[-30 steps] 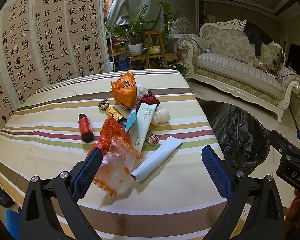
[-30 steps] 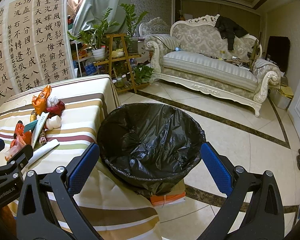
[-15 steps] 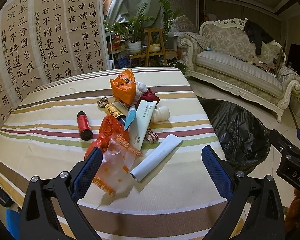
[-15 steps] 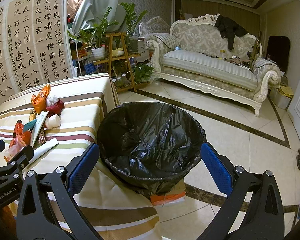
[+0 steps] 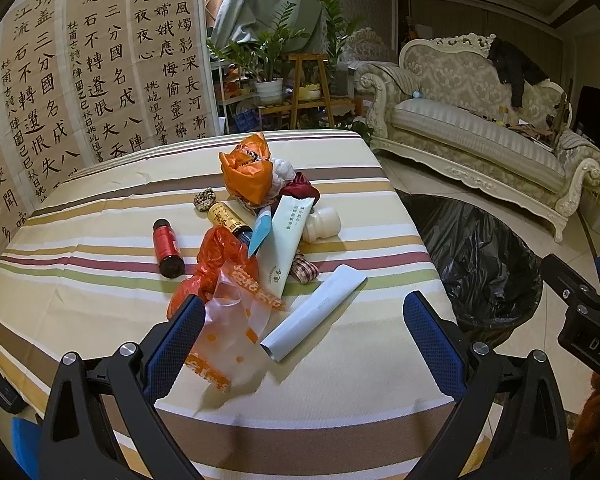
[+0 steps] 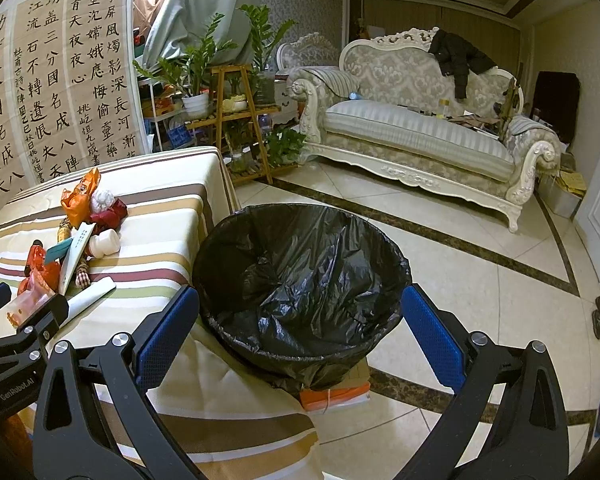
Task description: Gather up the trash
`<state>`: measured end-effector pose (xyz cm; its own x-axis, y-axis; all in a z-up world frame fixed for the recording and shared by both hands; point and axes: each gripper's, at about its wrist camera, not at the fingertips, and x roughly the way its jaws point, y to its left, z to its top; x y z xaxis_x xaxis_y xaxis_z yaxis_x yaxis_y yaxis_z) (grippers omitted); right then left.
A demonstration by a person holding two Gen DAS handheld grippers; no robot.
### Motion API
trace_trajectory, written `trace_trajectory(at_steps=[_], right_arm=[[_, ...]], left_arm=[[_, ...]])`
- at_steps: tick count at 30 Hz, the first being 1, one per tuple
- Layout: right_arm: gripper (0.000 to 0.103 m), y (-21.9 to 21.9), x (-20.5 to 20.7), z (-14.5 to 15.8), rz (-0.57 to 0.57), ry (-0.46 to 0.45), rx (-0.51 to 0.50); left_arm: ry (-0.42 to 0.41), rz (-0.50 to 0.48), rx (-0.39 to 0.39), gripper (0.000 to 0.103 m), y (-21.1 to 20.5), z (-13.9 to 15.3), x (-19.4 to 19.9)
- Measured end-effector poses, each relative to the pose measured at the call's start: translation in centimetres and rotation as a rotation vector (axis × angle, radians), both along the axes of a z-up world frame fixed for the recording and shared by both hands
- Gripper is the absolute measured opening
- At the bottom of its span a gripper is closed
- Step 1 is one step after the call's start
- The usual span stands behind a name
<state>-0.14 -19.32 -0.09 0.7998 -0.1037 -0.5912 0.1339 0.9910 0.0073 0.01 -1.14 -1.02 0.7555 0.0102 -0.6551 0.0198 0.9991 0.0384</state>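
Note:
A pile of trash lies on the striped table (image 5: 100, 216): a white tube (image 5: 314, 312), a pale green tube (image 5: 286, 248), an orange-printed plastic bag (image 5: 228, 300), a red bottle (image 5: 167, 248), a gold bottle (image 5: 226, 218), a white bottle (image 5: 322, 224) and an orange bag (image 5: 246, 170). My left gripper (image 5: 304, 332) is open and empty, just short of the white tube. My right gripper (image 6: 296, 332) is open and empty above the bin with a black liner (image 6: 300, 280), which stands beside the table (image 6: 160, 216). The pile also shows in the right wrist view (image 6: 76, 244).
A cream sofa (image 6: 420, 132) stands across the tiled floor. A wooden plant stand (image 6: 240, 120) with potted plants is behind the table. Calligraphy panels (image 5: 80, 80) cover the left wall. An orange box (image 6: 332, 394) lies under the bin.
My left gripper has crept slightly forward toward the trash pile. The right gripper has hardly moved.

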Motion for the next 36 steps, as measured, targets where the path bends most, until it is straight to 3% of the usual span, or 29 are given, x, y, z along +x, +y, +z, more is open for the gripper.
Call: trace_trajectory(at_steps=[31,36], right_arm=[[0.099,0.7,0.3,-0.3,0.007,0.025,0.007],[0.099,1.2,0.6,-0.5,0.022,0.042,0.015]], left_arm=[[0.009,-0.010,-0.003,0.097,0.6,0.4,0.1],[0.031,-0.015,-0.032,0.096,1.8,0.6,0.2]])
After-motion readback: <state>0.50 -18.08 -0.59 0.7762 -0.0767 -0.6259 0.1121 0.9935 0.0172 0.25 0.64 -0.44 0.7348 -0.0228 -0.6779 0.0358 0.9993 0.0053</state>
